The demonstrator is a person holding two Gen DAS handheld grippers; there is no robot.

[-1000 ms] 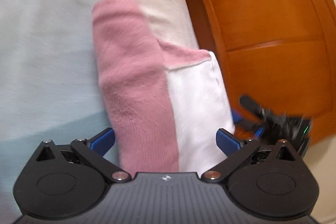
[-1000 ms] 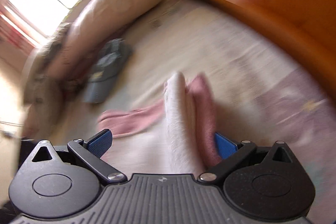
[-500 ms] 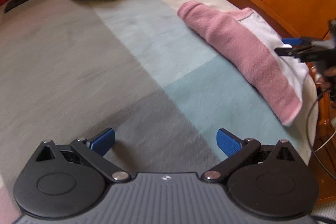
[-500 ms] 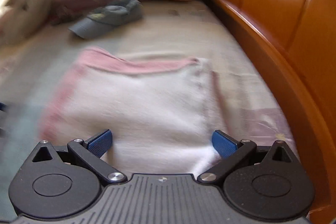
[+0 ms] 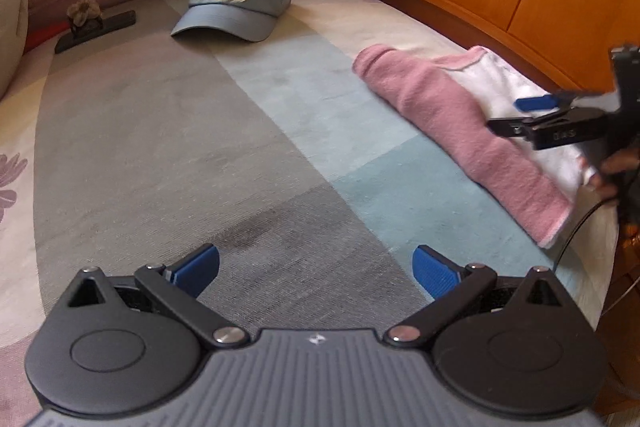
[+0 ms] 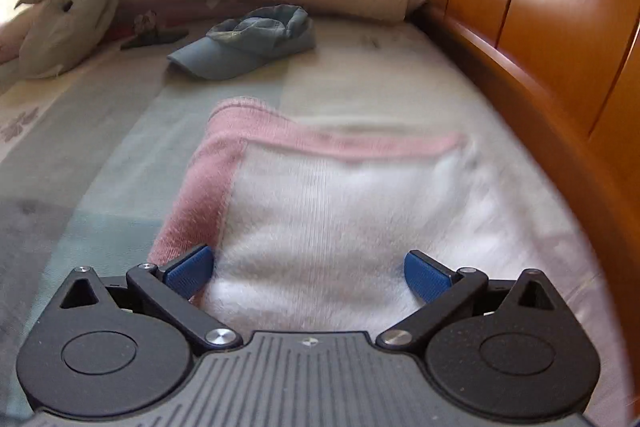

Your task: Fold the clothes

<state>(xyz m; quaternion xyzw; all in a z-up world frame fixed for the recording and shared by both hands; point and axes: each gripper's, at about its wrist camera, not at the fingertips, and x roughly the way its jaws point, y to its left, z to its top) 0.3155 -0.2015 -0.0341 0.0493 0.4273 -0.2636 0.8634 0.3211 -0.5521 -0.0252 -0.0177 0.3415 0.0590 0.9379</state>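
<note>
Beside the wooden headboard (image 6: 560, 39), the folded pink-and-white towel (image 5: 452, 115) lies lengthwise under the wide-open, empty right hand-held gripper (image 6: 308, 275), well right of the equally open, empty left hand-held gripper (image 5: 316, 269).

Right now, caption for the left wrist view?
Left gripper, jaws open over bedsheet; right gripper above folded pink-and-white towel.

Left tongs (image 5: 316, 269) spread open over the bed (image 5: 160, 147); folded pink-and-white towel (image 5: 460, 115) at 2 o'clock under the right tongs (image 5: 532, 111); blue cap (image 5: 236, 7) at 12 o'clock.
</note>
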